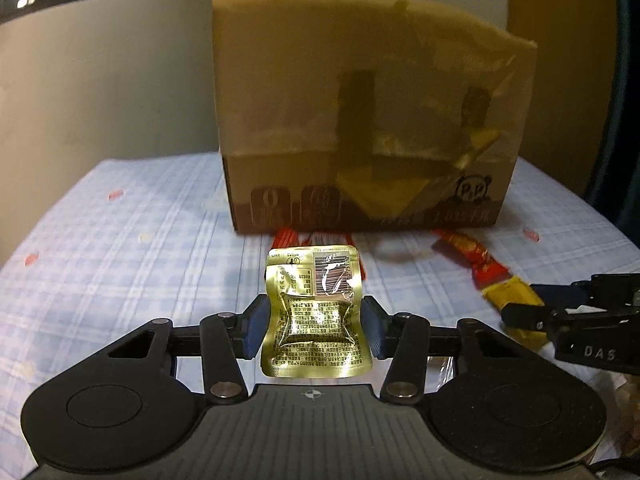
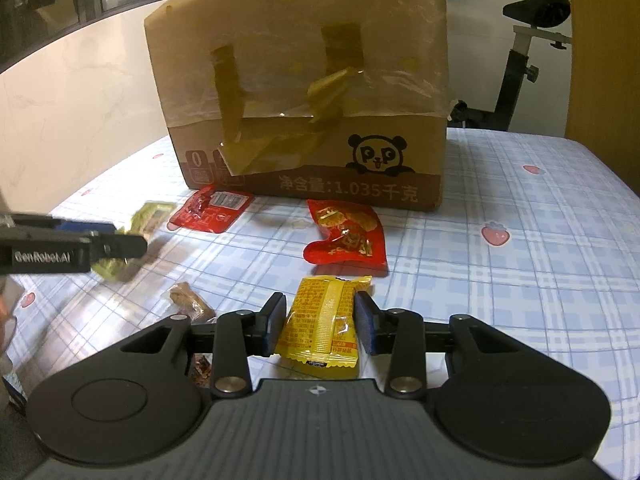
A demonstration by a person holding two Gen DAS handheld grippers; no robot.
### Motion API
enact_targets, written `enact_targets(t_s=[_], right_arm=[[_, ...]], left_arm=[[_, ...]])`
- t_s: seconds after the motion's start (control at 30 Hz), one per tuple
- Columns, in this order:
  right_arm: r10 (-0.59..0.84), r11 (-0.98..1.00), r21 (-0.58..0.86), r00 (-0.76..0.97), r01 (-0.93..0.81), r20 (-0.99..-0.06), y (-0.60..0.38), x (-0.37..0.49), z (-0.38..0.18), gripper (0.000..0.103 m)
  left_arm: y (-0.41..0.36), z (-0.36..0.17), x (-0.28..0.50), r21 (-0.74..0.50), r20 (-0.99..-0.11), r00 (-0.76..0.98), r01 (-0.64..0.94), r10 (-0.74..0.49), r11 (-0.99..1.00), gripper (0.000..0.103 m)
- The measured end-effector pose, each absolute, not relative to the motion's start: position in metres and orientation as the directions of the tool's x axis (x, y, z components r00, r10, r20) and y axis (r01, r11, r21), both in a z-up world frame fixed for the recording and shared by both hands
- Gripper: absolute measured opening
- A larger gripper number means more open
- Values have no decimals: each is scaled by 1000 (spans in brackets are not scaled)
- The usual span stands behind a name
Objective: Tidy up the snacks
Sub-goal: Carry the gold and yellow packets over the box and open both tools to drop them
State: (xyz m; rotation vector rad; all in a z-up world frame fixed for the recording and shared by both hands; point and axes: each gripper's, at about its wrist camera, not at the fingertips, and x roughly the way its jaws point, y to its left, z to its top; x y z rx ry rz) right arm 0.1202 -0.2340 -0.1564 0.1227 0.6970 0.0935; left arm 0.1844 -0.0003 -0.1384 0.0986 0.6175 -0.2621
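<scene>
My left gripper (image 1: 314,320) is shut on a gold foil snack packet (image 1: 316,336), held upright above the checked sheet, its blue pads (image 1: 256,330) pressing both sides. In the right wrist view the left gripper (image 2: 116,246) shows at the left edge with the gold packet (image 2: 150,216) blurred. My right gripper (image 2: 320,316) is shut on a yellow snack packet (image 2: 324,320). It appears in the left wrist view as the right gripper (image 1: 520,312) on the yellow packet (image 1: 512,296). A tall cardboard box (image 1: 372,120) (image 2: 304,80) with a panda print stands right behind.
Two red snack packets (image 2: 212,208) (image 2: 348,236) lie at the foot of the box on the blue checked sheet (image 2: 520,280). A brown snack in clear wrap (image 2: 188,300) lies near my right gripper. An exercise bike (image 2: 520,60) stands behind the bed.
</scene>
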Motion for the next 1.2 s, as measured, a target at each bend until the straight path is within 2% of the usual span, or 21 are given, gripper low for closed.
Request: enact_targets(t_s=[0.27, 0.6, 0.77, 0.93, 1.2], right_arm=[[141, 986, 159, 802, -58, -581, -238, 118, -131, 37], [182, 983, 107, 903, -153, -388, -243, 144, -35, 37], [180, 982, 113, 933, -151, -312, -254, 180, 11, 37], [132, 991, 55, 938, -121, -320, -262, 231, 31, 37], [25, 999, -16, 899, -35, -438, -275, 291, 12, 37]], left_arm=[[1, -98, 185, 17, -501, 828, 299, -251, 954, 52], [5, -11, 210, -10, -339, 891, 318, -302, 948, 52], [-9, 22, 243, -26, -298, 902, 319, -312, 947, 52], [-27, 36, 290, -31, -302, 906, 303, -298, 952, 52], [-57, 24, 323, 5, -363, 895, 281, -260, 960, 53]])
